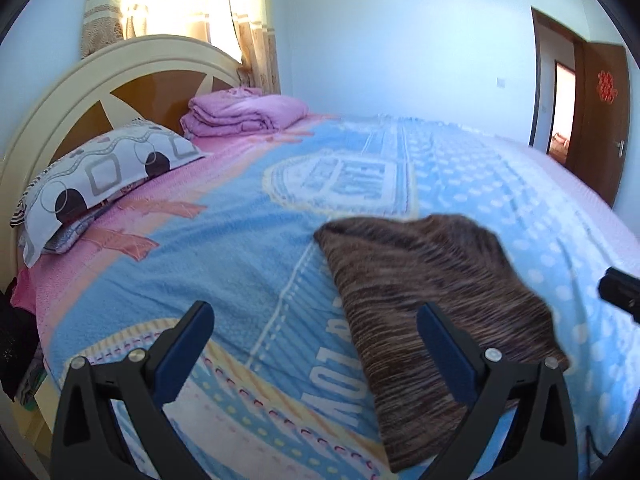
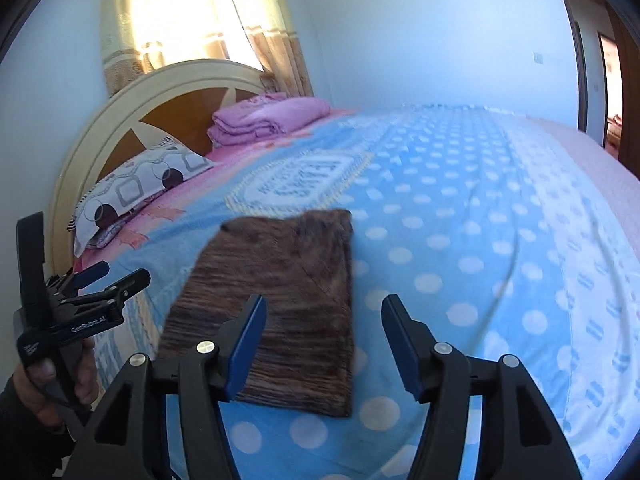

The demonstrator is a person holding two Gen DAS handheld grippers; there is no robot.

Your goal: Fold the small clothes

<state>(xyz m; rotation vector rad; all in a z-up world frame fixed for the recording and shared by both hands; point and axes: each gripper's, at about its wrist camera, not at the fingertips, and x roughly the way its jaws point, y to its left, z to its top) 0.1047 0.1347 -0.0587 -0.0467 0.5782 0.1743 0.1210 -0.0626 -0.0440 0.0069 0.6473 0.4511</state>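
Observation:
A brown striped knit garment (image 1: pixel 432 304) lies folded flat on the blue bedspread; it also shows in the right wrist view (image 2: pixel 288 304). My left gripper (image 1: pixel 316 320) is open and empty, hovering just above the bed with its right finger over the garment's near edge. It also appears at the left of the right wrist view (image 2: pixel 116 276). My right gripper (image 2: pixel 324 316) is open and empty, held above the garment's near right corner. Its tip shows at the right edge of the left wrist view (image 1: pixel 620 292).
The bed (image 2: pixel 480 240) has a blue dotted blanket. A patterned pillow (image 1: pixel 100 176) and folded pink bedding (image 1: pixel 244 116) lie by the cream headboard (image 1: pixel 80 80). An open brown door (image 1: pixel 600 120) stands at the far right.

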